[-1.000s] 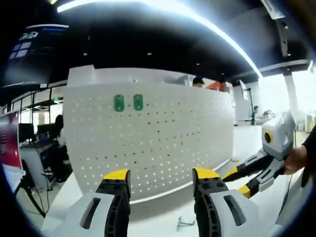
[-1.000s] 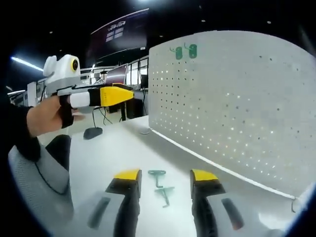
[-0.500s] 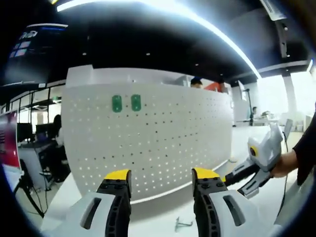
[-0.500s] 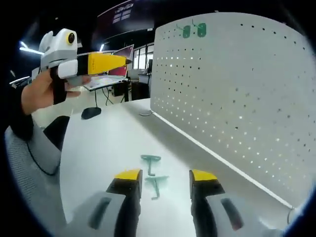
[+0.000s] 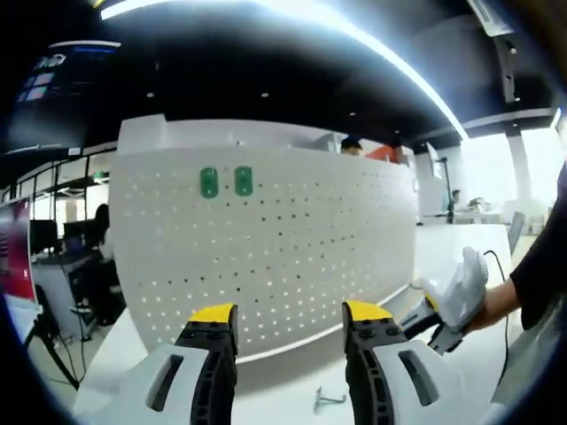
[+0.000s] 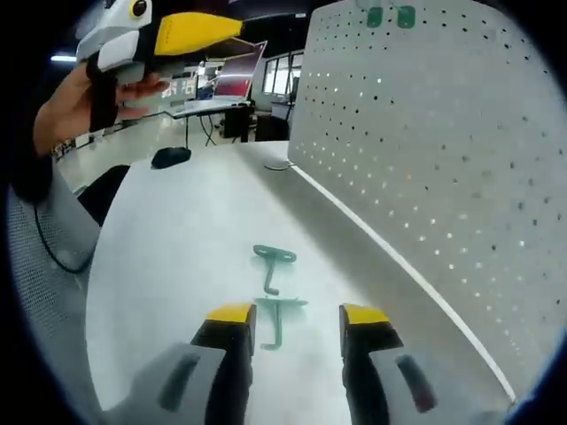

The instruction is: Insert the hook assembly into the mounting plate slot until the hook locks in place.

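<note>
In the left gripper view, the left gripper is held up off the white table. Its two yellow-tipped jaws are wide apart and hold nothing. Far ahead stands a big white pegboard, flat and stiff, full of small round holes in neat rows. Two small green mounting plates sit side by side high on the board, toward its left. They look like smooth plastic with rounded corners. A thin hook lies on the table near the jaws. The right gripper shows low at the right edge, held by a hand.

In the right gripper view, the right gripper points down at the smooth table. Its jaws are apart and empty. Two green hooks lie flat just in front of them, one near and one a bit farther. Each is a thin stem with a short bar across one end, like a letter T. The left gripper hangs high at the far left. The pegboard runs along the right.

The step now looks like picking up a hook. To do it well, I think the jaws should go down on each side of the near hook's stem and close softly, because it is thin and lies flat. Then it must go up to a green plate.
</note>
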